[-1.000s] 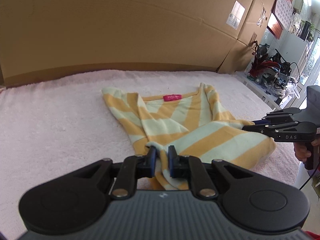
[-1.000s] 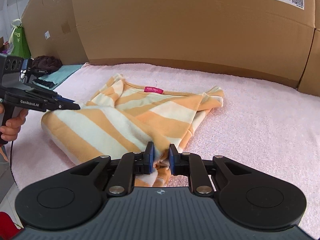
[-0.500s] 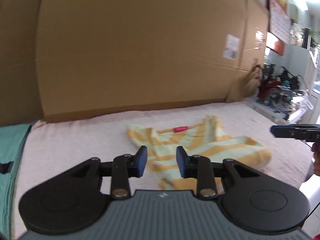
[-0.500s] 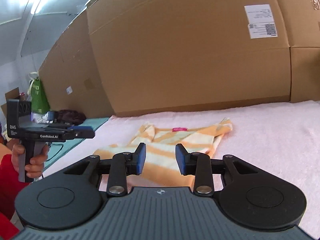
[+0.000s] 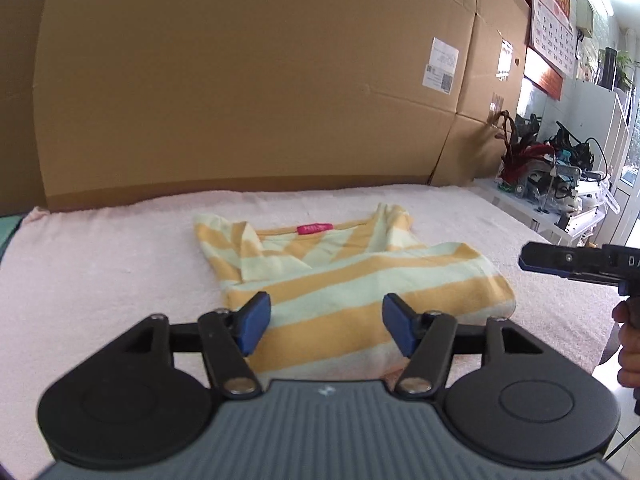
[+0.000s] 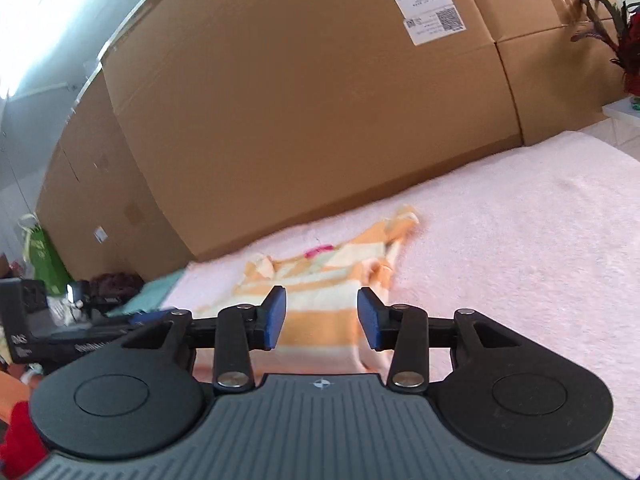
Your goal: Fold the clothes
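A shirt [image 5: 360, 276] striped in orange and pale yellow, with a pink neck label [image 5: 314, 228], lies folded on the pink towel [image 5: 100, 272]. My left gripper [image 5: 325, 326] hovers just short of its near edge, jaws opening, nothing between the blue pads [image 5: 254, 328]. My right gripper [image 6: 322, 318] is drawn back from the shirt [image 6: 320, 276] as well, tilted, its jaws opening and empty. In the left wrist view the right gripper [image 5: 568, 262] pokes in from the right, clear of the cloth. The left gripper [image 6: 80, 336] shows dimly at the left of the right wrist view.
Tall cardboard boxes [image 5: 240, 80] wall off the far side of the towel [image 6: 520, 240]. A cluttered side table [image 5: 560, 184] stands off the right end. A teal cloth [image 6: 156, 292] and a green bag [image 6: 44, 256] lie off the left end. A hand [image 5: 630, 344] holds the right gripper.
Both grippers let go of the shirt's folded-over edge, opened and pulled back from it. The shirt now lies flat by itself, and the right view has rolled.
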Motion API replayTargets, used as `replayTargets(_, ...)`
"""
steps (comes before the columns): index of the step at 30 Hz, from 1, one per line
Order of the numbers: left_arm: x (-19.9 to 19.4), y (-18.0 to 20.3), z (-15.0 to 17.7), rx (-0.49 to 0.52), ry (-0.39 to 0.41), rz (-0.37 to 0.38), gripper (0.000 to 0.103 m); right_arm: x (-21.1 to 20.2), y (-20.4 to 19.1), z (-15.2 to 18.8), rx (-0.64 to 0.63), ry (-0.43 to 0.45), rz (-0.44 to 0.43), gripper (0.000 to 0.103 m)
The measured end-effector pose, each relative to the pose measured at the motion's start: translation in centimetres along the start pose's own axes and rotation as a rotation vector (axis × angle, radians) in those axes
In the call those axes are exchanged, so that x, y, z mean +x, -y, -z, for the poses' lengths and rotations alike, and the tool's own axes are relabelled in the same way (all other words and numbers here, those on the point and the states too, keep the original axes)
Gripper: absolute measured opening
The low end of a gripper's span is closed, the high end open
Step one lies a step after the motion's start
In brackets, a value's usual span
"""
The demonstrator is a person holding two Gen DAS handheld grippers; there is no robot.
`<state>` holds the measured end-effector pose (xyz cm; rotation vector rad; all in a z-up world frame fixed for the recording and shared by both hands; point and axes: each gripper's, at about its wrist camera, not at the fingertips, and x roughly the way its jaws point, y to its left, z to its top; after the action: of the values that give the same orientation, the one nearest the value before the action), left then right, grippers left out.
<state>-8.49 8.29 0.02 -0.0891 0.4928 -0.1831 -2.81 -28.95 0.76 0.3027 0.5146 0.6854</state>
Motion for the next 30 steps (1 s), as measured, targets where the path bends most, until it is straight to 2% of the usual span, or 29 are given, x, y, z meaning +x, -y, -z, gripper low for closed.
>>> replayTargets(1, -0.3, -0.3, 0.3, -0.001, -0.006, -0.028, 0.080, -0.2, 0.0, 0.4, -0.027, -0.018, 0.035, 0.044)
replayTargets(4, -0.8, -1.1, 1.4, -0.001, -0.032, -0.112, 0.081, 1.1, -0.3, 1.5, -0.073, -0.054, 0.077, 0.044)
replayTargets(8, 0.2, -2.5, 1.8, -0.111, -0.095, -0.088, 0.080, 2.7, -1.7, 2.4, -0.122, -0.042, 0.091, 0.049)
replayTargets(9, 0.2, -2.7, 1.8, -0.136, -0.096, -0.074, 0.080, 2.9, -2.1, 2.4, -0.141, -0.035, 0.102, 0.036)
replayTargets(10, 0.3, -2.8, 1.8, -0.160, -0.097, -0.060, 0.078, 2.7, -2.5, 2.3, -0.161, -0.018, 0.099, 0.028)
replayTargets(12, 0.1, -2.5, 1.7, -0.176, -0.086, -0.012, 0.070, 2.4, -3.2, 2.1, -0.185, 0.010, 0.078, 0.022)
replayTargets(13, 0.2, -2.2, 1.7, -0.165, -0.081, 0.000, 0.064, 2.5, -2.8, 1.9, -0.144, -0.001, 0.048, 0.022)
replayTargets(16, 0.5, -1.2, 1.7, -0.126, -0.066, 0.031, 0.064, 3.7, 1.5, 2.0, 0.167, -0.072, -0.033, 0.022)
replayTargets(18, 1.6, -1.6, 1.9, -0.155, -0.091, 0.031, 0.066, 4.3, 4.2, 2.1, 0.364, -0.115, -0.087, 0.017)
replayTargets(20, 1.9, -2.8, 2.0, -0.228, -0.099, 0.070, 0.066, 4.0, 5.6, 2.4, 0.473, -0.128, -0.130, 0.017)
replayTargets(22, 1.9, -3.6, 2.0, -0.267, -0.103, 0.104, 0.065, 4.0, 6.4, 2.5, 0.520, -0.148, -0.159, 0.019)
replayTargets(23, 1.9, -3.8, 2.0, -0.276, -0.103, 0.117, 0.065, 3.7, 6.3, 2.3, 0.495, -0.138, -0.139, 0.025)
replayTargets(24, 1.9, -4.0, 2.0, -0.284, -0.103, 0.130, 0.064, 3.1, 5.5, 1.8, 0.421, -0.095, -0.086, 0.038)
replayTargets(25, 1.9, -4.1, 2.1, -0.285, -0.100, 0.138, 0.063, 2.5, 4.6, 1.4, 0.347, -0.052, -0.034, 0.044)
replayTargets(26, 1.8, -4.2, 2.2, -0.286, -0.096, 0.145, 0.063, 2.0, 3.8, 0.9, 0.275, -0.013, 0.010, 0.047)
replayTargets(28, 1.8, -4.0, 2.2, -0.283, -0.092, 0.147, 0.062, 2.1, 1.9, 0.0, 0.150, 0.019, 0.027, 0.048)
replayTargets(30, 1.8, -3.8, 2.1, -0.278, -0.088, 0.142, 0.061, 3.6, 0.7, -0.3, 0.102, -0.017, 0.044, 0.048)
